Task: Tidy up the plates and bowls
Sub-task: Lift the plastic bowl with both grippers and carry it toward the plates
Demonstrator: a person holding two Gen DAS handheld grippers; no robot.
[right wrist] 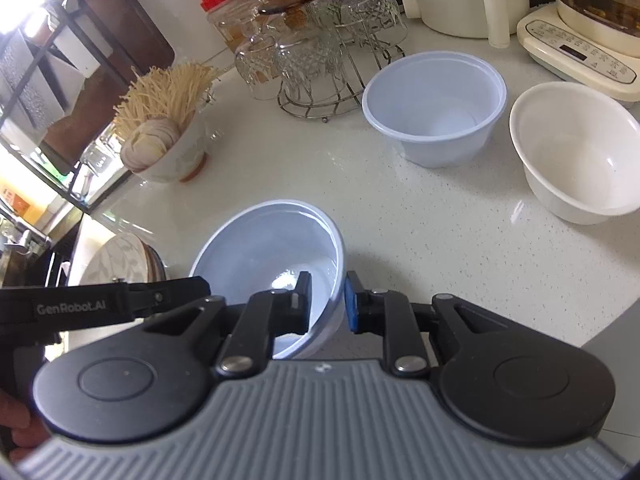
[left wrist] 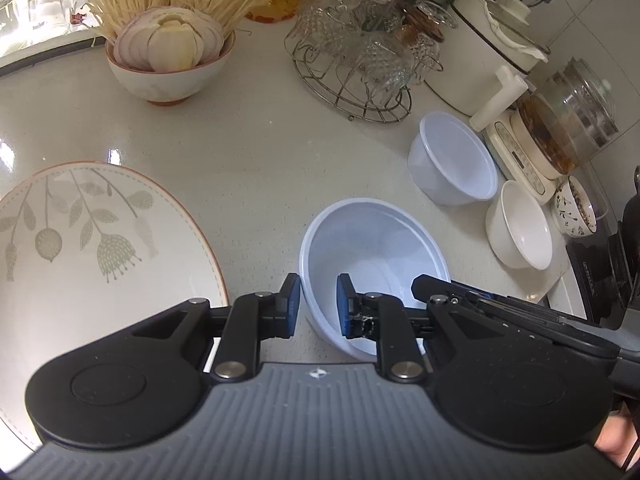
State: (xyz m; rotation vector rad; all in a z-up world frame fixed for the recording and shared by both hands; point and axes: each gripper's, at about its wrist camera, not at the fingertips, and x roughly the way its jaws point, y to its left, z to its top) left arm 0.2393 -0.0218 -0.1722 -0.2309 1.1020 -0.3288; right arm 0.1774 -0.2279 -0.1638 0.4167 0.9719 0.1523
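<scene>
A pale blue plastic bowl [left wrist: 372, 240] [right wrist: 272, 240] hangs tilted just above the speckled counter, held from two sides. My left gripper [left wrist: 318, 306] is shut on its left rim, one pad inside and one outside the wall. My right gripper [right wrist: 328, 304] is shut on the opposite rim in the same way. A second pale blue bowl [left wrist: 452, 160] [right wrist: 436, 108] stands upright farther back, with a white bowl [left wrist: 520, 228] [right wrist: 576, 148] beside it. A large leaf-patterned plate [left wrist: 80, 240] lies at the left.
A wire rack of upturned glasses [left wrist: 360, 60] [right wrist: 320, 60] stands at the back. A bowl of sliced onion and noodles [left wrist: 168, 64] [right wrist: 168, 148] is back left. A cream electric kettle base [left wrist: 520, 152] [right wrist: 580, 52] and a small patterned bowl [left wrist: 576, 208] line the right side.
</scene>
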